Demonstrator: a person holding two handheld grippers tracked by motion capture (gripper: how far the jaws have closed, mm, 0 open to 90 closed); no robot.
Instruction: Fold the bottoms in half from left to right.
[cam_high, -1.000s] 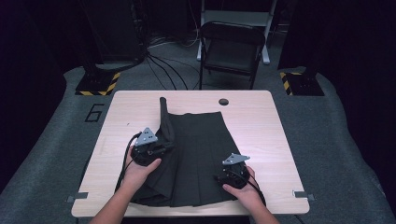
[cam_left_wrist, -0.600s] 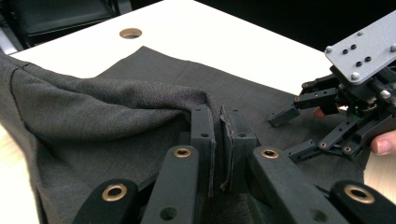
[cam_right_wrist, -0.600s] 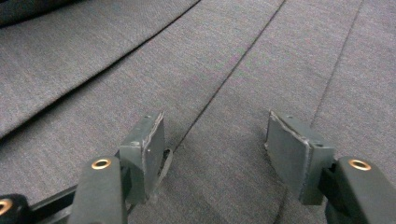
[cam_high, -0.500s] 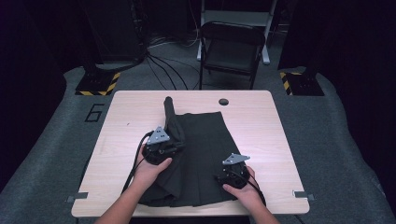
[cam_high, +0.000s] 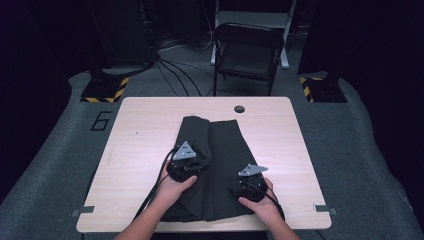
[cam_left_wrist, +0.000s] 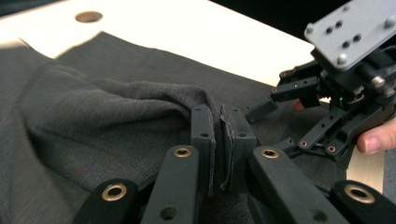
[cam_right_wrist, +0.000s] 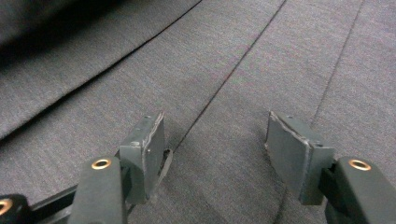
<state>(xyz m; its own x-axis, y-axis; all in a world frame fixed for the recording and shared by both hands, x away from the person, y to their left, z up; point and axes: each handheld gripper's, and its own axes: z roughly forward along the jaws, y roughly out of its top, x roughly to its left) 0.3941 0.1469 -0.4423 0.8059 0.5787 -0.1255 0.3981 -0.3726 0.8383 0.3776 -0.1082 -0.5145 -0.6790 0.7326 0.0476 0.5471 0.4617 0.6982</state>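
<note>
I see a dark grey woven garment (cam_high: 212, 165), pleated with straight seam lines, lying mid-table toward the near edge of the pale wood table (cam_high: 140, 135). My left tool (cam_left_wrist: 219, 140) is clamped on a raised fold of it. My right tool (cam_right_wrist: 215, 149) rests on the flat cloth, jaws apart. The floor mat at far left reads "6" (cam_high: 102, 120).

**Around the Work Surface**

We see a pale wooden table (cam_high: 135, 150) with a round cable hole (cam_high: 239, 109) near its far edge. Beyond it stands a dark folding chair (cam_high: 247, 55), cables (cam_high: 172, 67) trailing across the grey floor, and two yellow-black striped bases (cam_high: 104, 89) at either side.
</note>
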